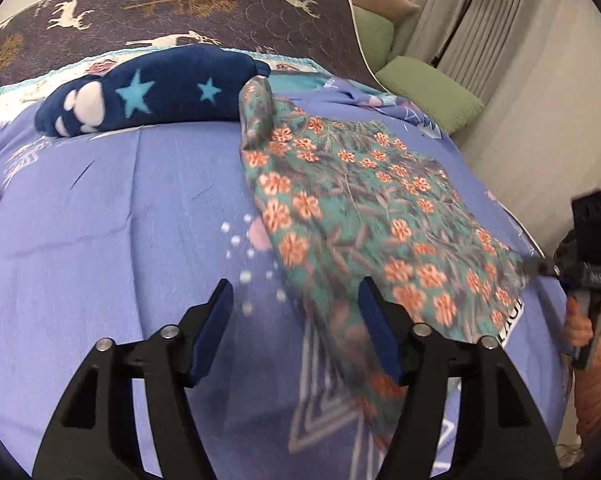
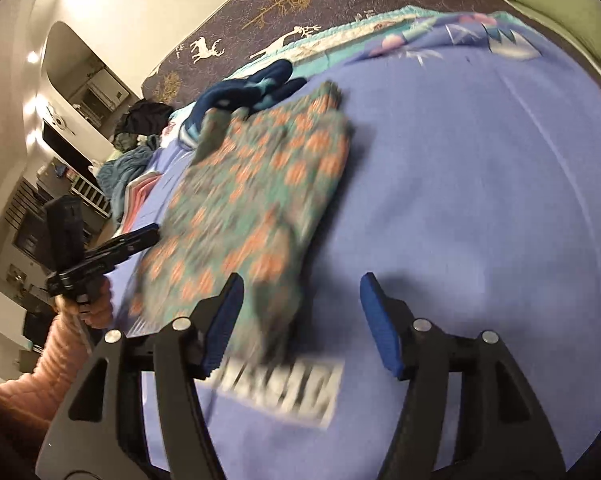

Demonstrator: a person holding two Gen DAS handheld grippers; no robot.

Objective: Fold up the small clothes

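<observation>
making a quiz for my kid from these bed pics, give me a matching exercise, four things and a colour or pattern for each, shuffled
Things:
1. garment
2. plush
3. sheet
4. pillow

Descriptions:
A. plain green
B. teal with orange flowers
C. periwinkle blue with white prints
D. navy with light blue stars

Pairs: 1-B, 2-D, 3-C, 4-A
</observation>
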